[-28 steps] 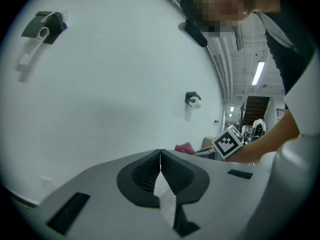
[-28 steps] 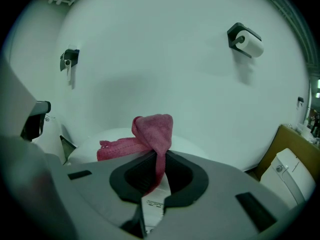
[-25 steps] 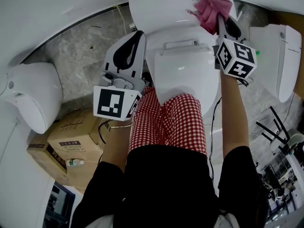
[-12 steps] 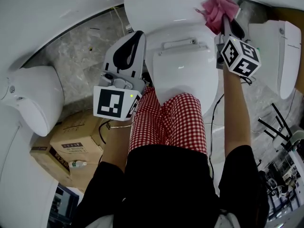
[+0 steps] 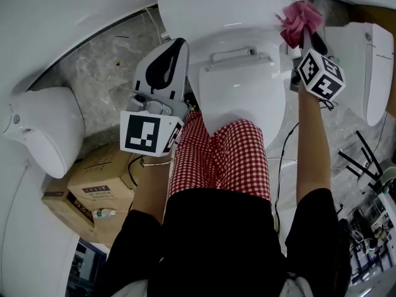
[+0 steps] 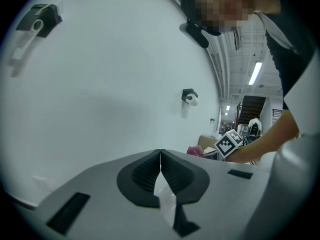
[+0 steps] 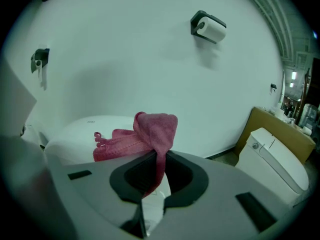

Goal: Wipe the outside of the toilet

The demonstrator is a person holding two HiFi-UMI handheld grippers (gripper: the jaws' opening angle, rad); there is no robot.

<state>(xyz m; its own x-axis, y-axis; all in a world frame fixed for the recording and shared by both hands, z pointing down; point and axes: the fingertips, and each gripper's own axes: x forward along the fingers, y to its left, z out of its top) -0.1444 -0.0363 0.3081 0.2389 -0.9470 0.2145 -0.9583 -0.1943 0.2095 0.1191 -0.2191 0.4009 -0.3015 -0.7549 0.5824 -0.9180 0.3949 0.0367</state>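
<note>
The right gripper (image 7: 159, 159) is squeezed tight on a fluffy pink cloth (image 7: 152, 131); the cloth sits at the right end of the big, shiny white toilet's (image 5: 241, 98) tank. The left gripper (image 6: 160, 159) has its jaws pressed together, holding nothing; it hangs just left of the toilet.

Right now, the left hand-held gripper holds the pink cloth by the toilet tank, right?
No, it's the right hand-held gripper that holds the pink cloth by the toilet tank. The right gripper view shows the cloth pinched in its jaws.
</note>
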